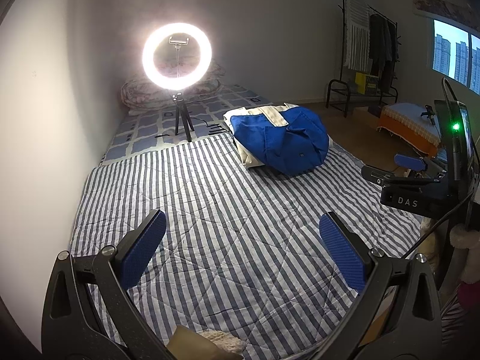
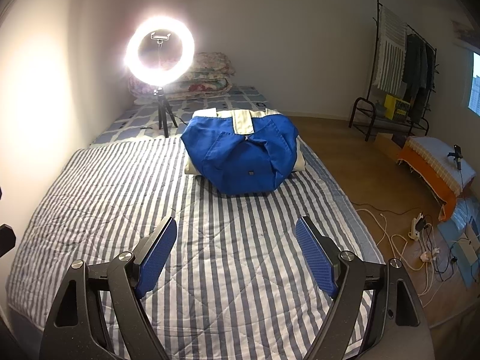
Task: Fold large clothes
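A blue and cream garment [image 1: 279, 138] lies bunched in a folded heap on the striped quilt [image 1: 228, 225], far side, toward the right edge. It also shows in the right wrist view [image 2: 243, 156], straight ahead on the striped quilt [image 2: 210, 255]. My left gripper [image 1: 243, 249] is open and empty above the quilt, well short of the garment. My right gripper [image 2: 237, 252] is open and empty above the quilt, also short of the garment. The right gripper also shows in the left wrist view [image 1: 399, 168] at the right edge.
A lit ring light on a tripod [image 1: 177, 57] stands beyond the quilt, with folded floral bedding [image 2: 207, 75] behind it. A clothes rack [image 2: 402, 69], an orange-draped bench [image 2: 435, 165] and cables with a power strip [image 2: 420, 225] are on the floor to the right. A wall runs along the left.
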The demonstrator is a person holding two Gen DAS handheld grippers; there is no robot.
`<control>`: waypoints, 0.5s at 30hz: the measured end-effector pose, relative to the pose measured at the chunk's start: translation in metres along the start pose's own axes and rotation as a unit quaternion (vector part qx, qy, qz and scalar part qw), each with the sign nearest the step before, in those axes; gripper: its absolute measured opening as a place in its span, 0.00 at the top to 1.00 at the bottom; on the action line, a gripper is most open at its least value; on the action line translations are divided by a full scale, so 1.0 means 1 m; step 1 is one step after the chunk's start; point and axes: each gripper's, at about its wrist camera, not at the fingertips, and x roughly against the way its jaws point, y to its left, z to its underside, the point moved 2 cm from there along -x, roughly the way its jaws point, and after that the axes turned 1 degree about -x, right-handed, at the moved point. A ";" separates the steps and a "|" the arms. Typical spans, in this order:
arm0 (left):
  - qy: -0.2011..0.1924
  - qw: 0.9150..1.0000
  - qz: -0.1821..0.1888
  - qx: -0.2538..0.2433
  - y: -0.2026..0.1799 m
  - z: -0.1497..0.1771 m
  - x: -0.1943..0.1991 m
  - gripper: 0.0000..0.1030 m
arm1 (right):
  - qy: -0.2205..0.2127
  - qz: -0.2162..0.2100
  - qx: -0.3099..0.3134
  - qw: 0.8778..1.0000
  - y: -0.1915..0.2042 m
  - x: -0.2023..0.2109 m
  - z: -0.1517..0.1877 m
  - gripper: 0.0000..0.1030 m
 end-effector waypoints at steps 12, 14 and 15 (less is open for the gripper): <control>-0.005 1.000 -0.007 -0.003 -0.003 -0.005 0.004 0.00 | 0.007 -0.004 -0.003 1.000 0.001 -0.004 0.000 0.21; -0.006 1.000 -0.009 -0.003 -0.005 -0.005 0.006 0.00 | 0.010 -0.005 -0.004 1.000 0.001 -0.005 0.000 0.21; -0.005 1.000 -0.009 -0.003 -0.005 -0.005 0.005 0.00 | 0.011 -0.006 -0.005 1.000 0.000 -0.006 0.000 0.21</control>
